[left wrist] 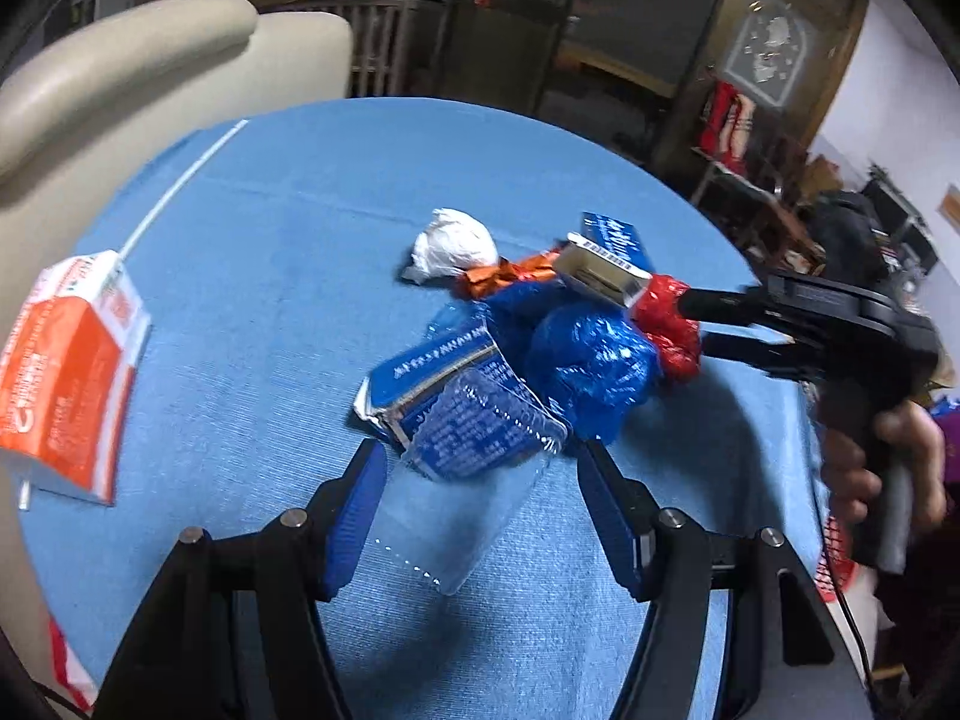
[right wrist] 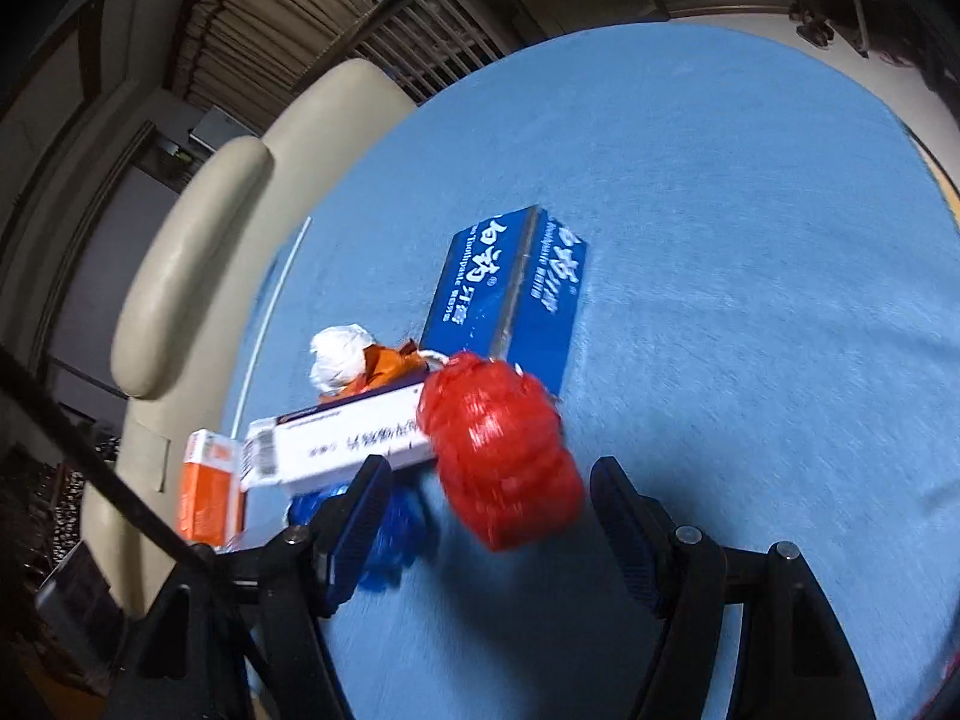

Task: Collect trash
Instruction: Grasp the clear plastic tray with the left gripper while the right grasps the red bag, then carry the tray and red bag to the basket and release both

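A heap of trash lies on the blue tablecloth (left wrist: 270,252): a white paper ball (left wrist: 456,243) (right wrist: 339,360), an orange wrapper (left wrist: 510,273), a blue toothpaste box (right wrist: 510,294), a white barcoded box (right wrist: 342,447), a crumpled blue bag (left wrist: 588,366) and a crushed blue carton (left wrist: 432,372). A clear plastic cup (left wrist: 444,516) lies on its side between the fingers of my left gripper (left wrist: 480,450), which is open, its pads apart from the cup. My right gripper (left wrist: 666,324) (right wrist: 489,462) is open around a red net bundle (right wrist: 498,450), without squeezing it.
An orange and white carton (left wrist: 66,384) (right wrist: 207,492) stands at the table's left edge beside a white straw (left wrist: 180,180). A cream chair (left wrist: 150,72) (right wrist: 198,264) sits close behind the table. A person's hand (left wrist: 888,468) holds the right gripper at the right edge.
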The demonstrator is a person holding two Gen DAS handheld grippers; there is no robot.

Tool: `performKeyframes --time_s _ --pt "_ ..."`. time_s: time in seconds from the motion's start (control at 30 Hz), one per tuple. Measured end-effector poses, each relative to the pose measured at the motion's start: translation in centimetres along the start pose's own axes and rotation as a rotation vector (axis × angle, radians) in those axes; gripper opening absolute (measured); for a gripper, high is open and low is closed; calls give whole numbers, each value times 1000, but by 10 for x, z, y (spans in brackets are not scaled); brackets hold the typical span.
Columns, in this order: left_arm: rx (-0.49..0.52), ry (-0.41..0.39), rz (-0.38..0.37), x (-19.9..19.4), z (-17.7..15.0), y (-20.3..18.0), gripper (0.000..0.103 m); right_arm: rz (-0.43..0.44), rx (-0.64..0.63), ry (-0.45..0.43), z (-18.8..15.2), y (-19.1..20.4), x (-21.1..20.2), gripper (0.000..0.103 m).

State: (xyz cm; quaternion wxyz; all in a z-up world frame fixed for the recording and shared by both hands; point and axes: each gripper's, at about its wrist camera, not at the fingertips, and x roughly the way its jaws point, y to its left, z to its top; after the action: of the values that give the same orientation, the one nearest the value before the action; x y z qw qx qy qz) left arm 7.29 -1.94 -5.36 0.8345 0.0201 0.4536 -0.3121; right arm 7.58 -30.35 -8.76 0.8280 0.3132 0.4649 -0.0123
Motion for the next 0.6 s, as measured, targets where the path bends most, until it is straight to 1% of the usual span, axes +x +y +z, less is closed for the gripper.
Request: performKeyframes --time_s 0.03,0.07,0.1,0.13,0.17,0.3,0.37,0.4,0.43,0.6 --pt "7 -6 -4 0 -1 1 67 -9 -3 6 1 1 7 71" --pt "13 -3 -16 1 0 2 67 -18 -3 12 1 3 14 65" --pt "16 -1 -24 2 0 2 67 -29 -4 24 0 4 22 58" --pt "18 -1 -26 3 0 2 67 -33 -10 16 0 2 25 51" --pt "24 -2 -25 4 1 1 67 -42 -23 -3 -2 5 24 49" --pt "56 -1 -37 11 0 -2 66 -51 -46 -15 -12 6 18 48" --pt "70 -15 -29 13 -1 -4 63 -31 -34 -15 -19 -1 9 48" --pt "70 -15 -37 13 -2 -4 61 -17 -26 -17 -23 -4 3 48" --pt "63 -11 -52 13 -3 -4 61 -9 -24 -20 -24 -6 0 48" --pt "48 -28 -56 6 -9 -6 59 48 -18 -52 -41 -16 -30 48"
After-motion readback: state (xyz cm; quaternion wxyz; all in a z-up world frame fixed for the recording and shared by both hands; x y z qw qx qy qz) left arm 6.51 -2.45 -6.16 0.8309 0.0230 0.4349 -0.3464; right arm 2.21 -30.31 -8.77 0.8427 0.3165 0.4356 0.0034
